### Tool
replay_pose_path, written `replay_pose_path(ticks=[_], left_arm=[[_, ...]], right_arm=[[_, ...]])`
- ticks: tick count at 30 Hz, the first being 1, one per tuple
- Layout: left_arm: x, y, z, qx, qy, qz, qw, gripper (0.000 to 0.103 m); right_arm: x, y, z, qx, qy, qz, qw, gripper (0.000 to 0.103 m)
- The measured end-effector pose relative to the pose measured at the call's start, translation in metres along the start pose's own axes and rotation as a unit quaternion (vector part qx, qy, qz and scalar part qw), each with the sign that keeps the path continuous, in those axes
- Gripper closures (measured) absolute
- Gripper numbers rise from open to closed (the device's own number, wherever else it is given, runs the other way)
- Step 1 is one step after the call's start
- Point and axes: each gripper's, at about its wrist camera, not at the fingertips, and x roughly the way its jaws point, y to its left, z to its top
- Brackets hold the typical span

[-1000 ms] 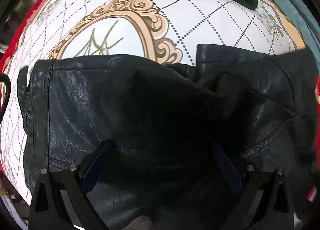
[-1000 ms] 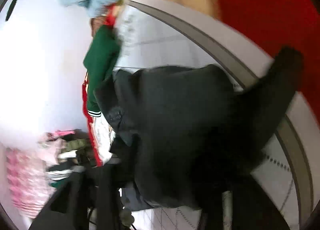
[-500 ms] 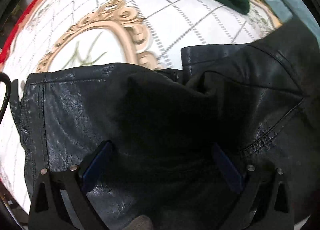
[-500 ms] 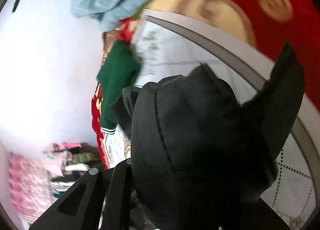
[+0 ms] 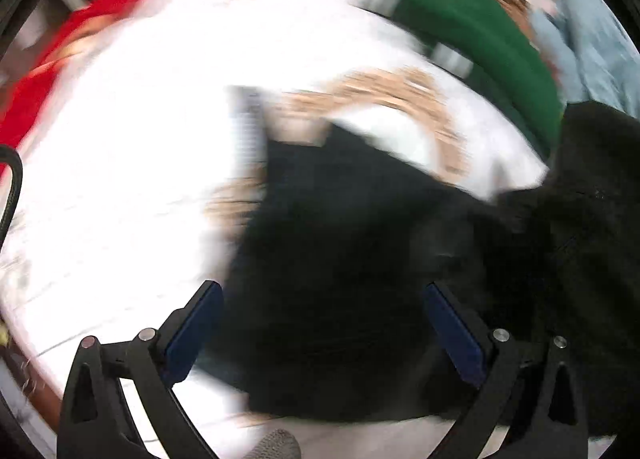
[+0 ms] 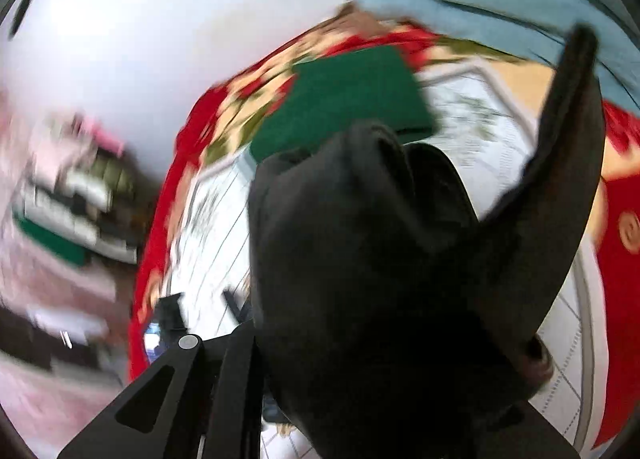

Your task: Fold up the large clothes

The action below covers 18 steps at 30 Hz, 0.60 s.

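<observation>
Both cameras are now swinging fast; black jacket [image 5: 360, 259] is sliding right on the patterned blanket [image 5: 132, 163]. Left gripper [image 5: 320, 323] is hanging wide, gripping nothing. Right gripper [image 6: 360, 359] is clamping a jacket flap, probably lifting it to fold it over.

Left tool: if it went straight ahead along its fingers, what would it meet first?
Most likely the black leather garment, which fills the gap ahead of the open left tool; heavy blur leaves depth unclear. The white patterned bedspread lies beyond.
</observation>
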Motion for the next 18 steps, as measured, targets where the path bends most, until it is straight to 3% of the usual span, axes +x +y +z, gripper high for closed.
replay_pose_path(ticks=[4, 8, 12, 15, 16, 17, 18], left_arm=[[-0.038, 0.08, -0.022, -0.069, -0.011, 0.068, 0.9952, 0.0], [-0.062, 0.15, -0.049, -0.139, -0.019, 0.105, 0.9844, 0.0], [-0.082, 0.178, -0.054, -0.174, -0.037, 0.128, 0.9756, 0.0], [-0.089, 0.174, -0.032, -0.189, -0.061, 0.127, 0.9719, 0.0], [-0.094, 0.171, -0.025, -0.188, -0.068, 0.124, 0.9718, 0.0], [-0.102, 0.168, -0.017, -0.185, -0.08, 0.119, 0.9722, 0.0], [-0.108, 0.162, -0.012, -0.184, -0.088, 0.113, 0.9725, 0.0]], right_arm=[[0.043, 0.066, -0.03, -0.085, 0.043, 0.014, 0.995, 0.088], [0.109, 0.111, -0.079, -0.13, 0.121, 0.03, 0.984, 0.086], [0.177, 0.125, -0.123, -0.141, 0.226, 0.018, 0.964, 0.076], [0.181, 0.126, -0.122, -0.145, 0.254, 0.028, 0.956, 0.066], [0.174, 0.127, -0.116, -0.149, 0.262, 0.043, 0.953, 0.056], [0.166, 0.126, -0.11, -0.144, 0.27, 0.075, 0.949, 0.035], [0.16, 0.124, -0.105, -0.134, 0.283, 0.098, 0.945, 0.027]])
